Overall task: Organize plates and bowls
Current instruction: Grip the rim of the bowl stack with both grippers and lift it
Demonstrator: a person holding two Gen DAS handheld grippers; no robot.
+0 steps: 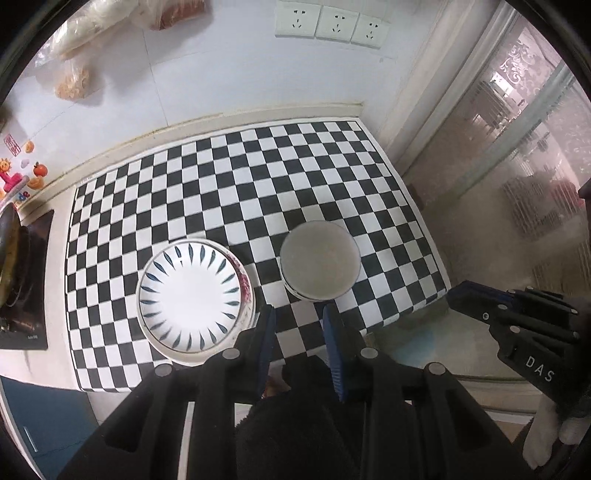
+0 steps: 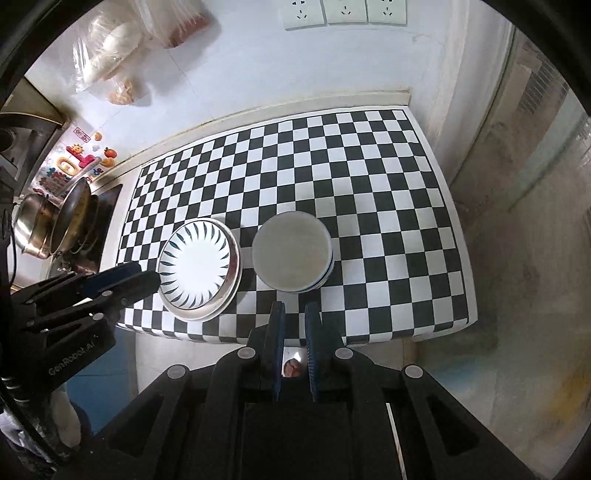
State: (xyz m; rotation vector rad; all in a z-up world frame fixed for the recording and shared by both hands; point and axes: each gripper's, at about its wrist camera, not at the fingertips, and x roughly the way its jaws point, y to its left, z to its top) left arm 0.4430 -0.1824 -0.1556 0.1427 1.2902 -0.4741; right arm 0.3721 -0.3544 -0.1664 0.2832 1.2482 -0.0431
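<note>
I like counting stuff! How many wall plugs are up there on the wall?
3. They sit side by side in a row high on the white wall behind the checkered mat: left socket, middle socket, right socket. More could be out of view.

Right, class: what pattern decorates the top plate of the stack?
White top plate with dark blue leaf-like strokes radiating around the rim; clearest in the left wrist view.

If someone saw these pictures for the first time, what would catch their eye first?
Most striking is the black-and-white checkered mat covering the counter. Near its front edge sit a stack of plates, the top one rayed with blue leaf marks, and beside it, apart, a stack of bowls. Both grippers hang above, empty.
</note>
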